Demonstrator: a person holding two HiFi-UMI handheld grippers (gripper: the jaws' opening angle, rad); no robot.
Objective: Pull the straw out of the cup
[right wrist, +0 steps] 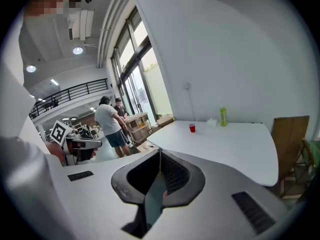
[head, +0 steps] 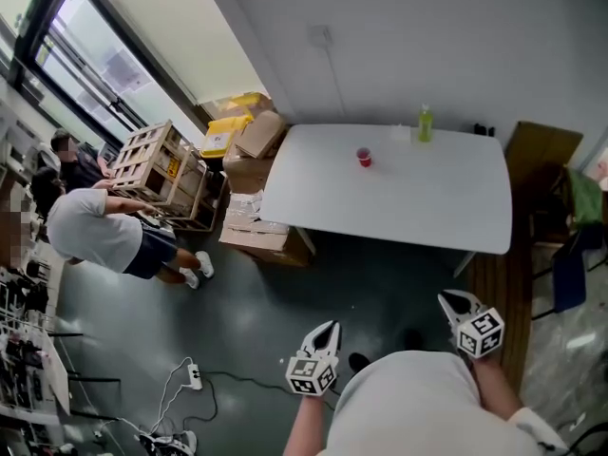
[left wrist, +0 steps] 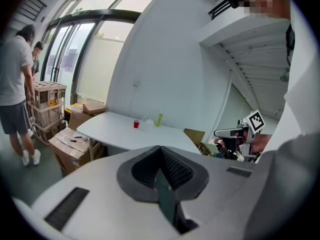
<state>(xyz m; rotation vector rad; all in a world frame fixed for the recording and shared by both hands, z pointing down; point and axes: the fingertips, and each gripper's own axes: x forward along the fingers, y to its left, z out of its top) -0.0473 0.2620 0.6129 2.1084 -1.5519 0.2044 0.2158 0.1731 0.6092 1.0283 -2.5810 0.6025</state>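
Note:
A small red cup (head: pixel 364 157) stands on the far part of a white table (head: pixel 399 202), well away from both grippers. It shows tiny in the left gripper view (left wrist: pixel 136 124) and the right gripper view (right wrist: pixel 192 128). The straw is too small to make out. My left gripper (head: pixel 330 327) and right gripper (head: pixel 452 298) hover over the dark floor, short of the table's near edge. Both point toward the table. The left gripper's (left wrist: pixel 160 148) jaws are shut with nothing in them, and so are the right gripper's (right wrist: pixel 160 152).
A green bottle (head: pixel 425 122) and a small white object (head: pixel 399 133) stand near the table's far edge. Cardboard boxes (head: pixel 258 228) and a wooden crate (head: pixel 157 164) sit left of the table, where a person in a white shirt (head: pixel 95 231) bends. A wooden board (head: pixel 541 150) stands at the right.

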